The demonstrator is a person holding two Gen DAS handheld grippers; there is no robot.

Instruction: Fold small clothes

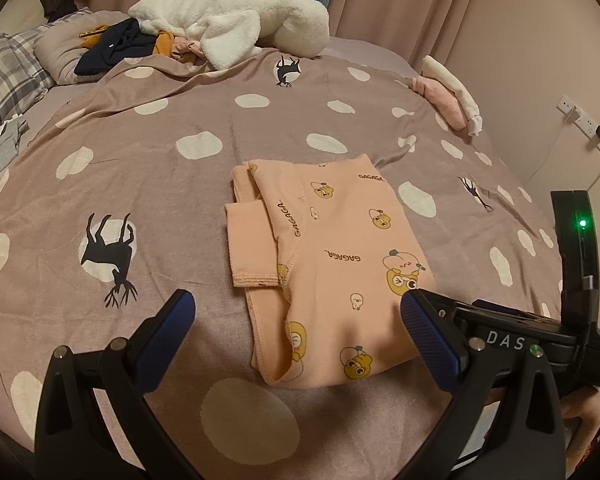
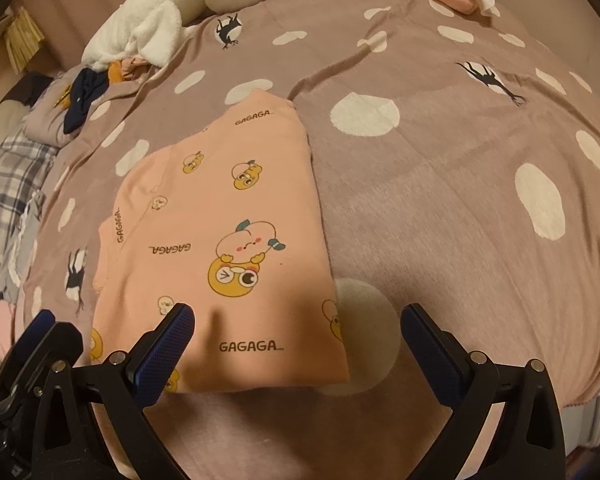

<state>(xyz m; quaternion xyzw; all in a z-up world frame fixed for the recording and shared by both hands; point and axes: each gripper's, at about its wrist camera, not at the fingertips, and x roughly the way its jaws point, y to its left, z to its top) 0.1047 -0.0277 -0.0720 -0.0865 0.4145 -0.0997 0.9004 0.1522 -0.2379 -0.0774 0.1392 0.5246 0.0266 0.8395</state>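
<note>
A small peach garment (image 1: 332, 264) printed with yellow cartoon figures and "GAGAGA" lies folded flat on the bed; a sleeve sticks out on its left side. It also shows in the right wrist view (image 2: 228, 240). My left gripper (image 1: 298, 312) is open and empty, hovering over the garment's near edge. My right gripper (image 2: 298, 328) is open and empty, over the garment's near right corner. The right gripper's body (image 1: 540, 340) shows at the right of the left wrist view.
The bed has a mauve cover (image 1: 140, 184) with white spots and black deer. A heap of clothes with a white fleece (image 1: 228, 20) lies at the far end. Folded pink and white items (image 1: 452, 92) sit at the far right edge. A plaid pillow (image 1: 4, 76) is left.
</note>
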